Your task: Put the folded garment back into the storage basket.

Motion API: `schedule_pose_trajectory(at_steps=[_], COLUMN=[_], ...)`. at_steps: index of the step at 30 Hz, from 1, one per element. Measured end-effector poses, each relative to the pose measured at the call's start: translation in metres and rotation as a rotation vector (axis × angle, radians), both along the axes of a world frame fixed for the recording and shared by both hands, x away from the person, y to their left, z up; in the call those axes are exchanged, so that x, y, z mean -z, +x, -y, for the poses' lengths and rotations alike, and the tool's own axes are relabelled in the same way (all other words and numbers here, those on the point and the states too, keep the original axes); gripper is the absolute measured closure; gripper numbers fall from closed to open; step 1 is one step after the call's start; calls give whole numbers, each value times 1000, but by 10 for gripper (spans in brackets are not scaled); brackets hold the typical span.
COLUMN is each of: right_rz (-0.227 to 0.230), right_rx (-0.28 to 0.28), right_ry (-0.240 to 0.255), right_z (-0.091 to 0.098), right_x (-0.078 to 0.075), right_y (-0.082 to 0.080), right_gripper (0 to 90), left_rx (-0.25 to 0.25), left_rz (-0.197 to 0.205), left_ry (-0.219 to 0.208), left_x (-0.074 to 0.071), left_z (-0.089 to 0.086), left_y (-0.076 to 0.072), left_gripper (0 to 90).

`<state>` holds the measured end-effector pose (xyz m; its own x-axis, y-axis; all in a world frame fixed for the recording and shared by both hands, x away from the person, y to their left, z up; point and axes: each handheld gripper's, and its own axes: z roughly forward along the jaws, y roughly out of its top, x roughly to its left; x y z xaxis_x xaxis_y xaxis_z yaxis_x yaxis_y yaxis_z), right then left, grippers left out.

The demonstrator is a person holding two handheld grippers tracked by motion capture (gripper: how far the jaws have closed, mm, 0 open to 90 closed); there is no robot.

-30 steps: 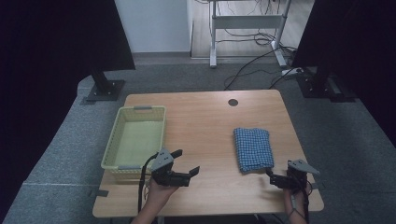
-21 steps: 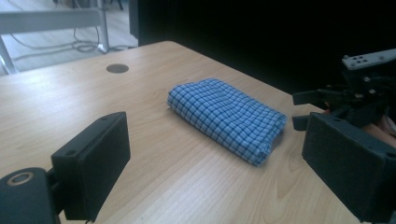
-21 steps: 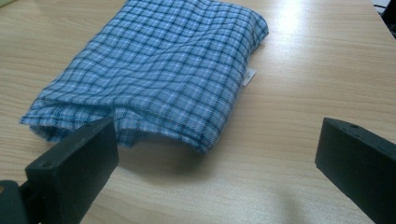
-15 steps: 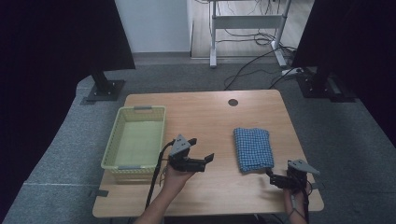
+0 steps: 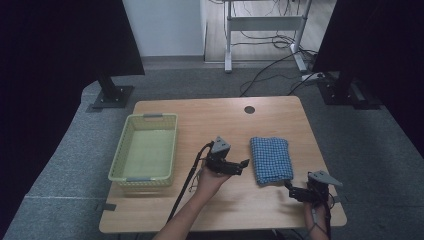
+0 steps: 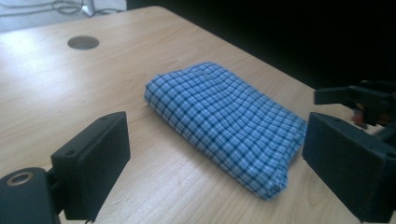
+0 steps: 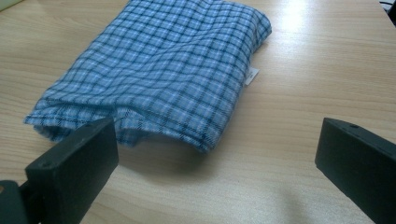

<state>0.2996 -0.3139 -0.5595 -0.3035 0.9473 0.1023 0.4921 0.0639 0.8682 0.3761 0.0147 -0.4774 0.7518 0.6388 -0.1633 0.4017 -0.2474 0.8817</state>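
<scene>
From above we see our left tool (image 5: 239,165) just beside the left edge of the folded blue checked cloth (image 5: 271,159), and our right tool (image 5: 295,192) just short of the cloth's near right corner, both over the wooden counter (image 5: 210,117). The left gripper view adds what the high view hides: its two black jaws stand wide apart with nothing between them, the cloth (image 6: 223,125) lies just ahead, and the right tool (image 6: 362,100) hangs beyond the cloth's far end. In the right gripper view the jaws also gape wide and hold nothing; the cloth's (image 7: 159,70) layered folds lie just ahead, and a small white tag (image 7: 252,76) sticks out at its edge, its writing too small to read. Well to the left of the left tool sits a pale green basket (image 5: 116,162), with nothing in it.
</scene>
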Motion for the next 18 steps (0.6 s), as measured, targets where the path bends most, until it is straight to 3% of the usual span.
schedule_pose_trajectory(at_steps=[3,6,9,15,18], right_rz=[2,2,2,-1,0], right_rx=[-2,-4,-7,-10,-11], right_ry=[0,2,-4,-15,-14], right_z=[0,0,0,-2,-2], right_x=[0,0,0,0,0], right_y=[0,0,0,0,0], right_gripper=[0,0,0,0,0], left_rx=[-8,-9,-7,-5,-14], left_rz=[-12,-64,-91,-126,-135], left_ry=[9,5,1,56,104], left_x=[5,18,23,34,41], left_z=[5,15,20,40,53], left_y=[4,14,17,24,29], left_gripper=[77,78,77,76,77])
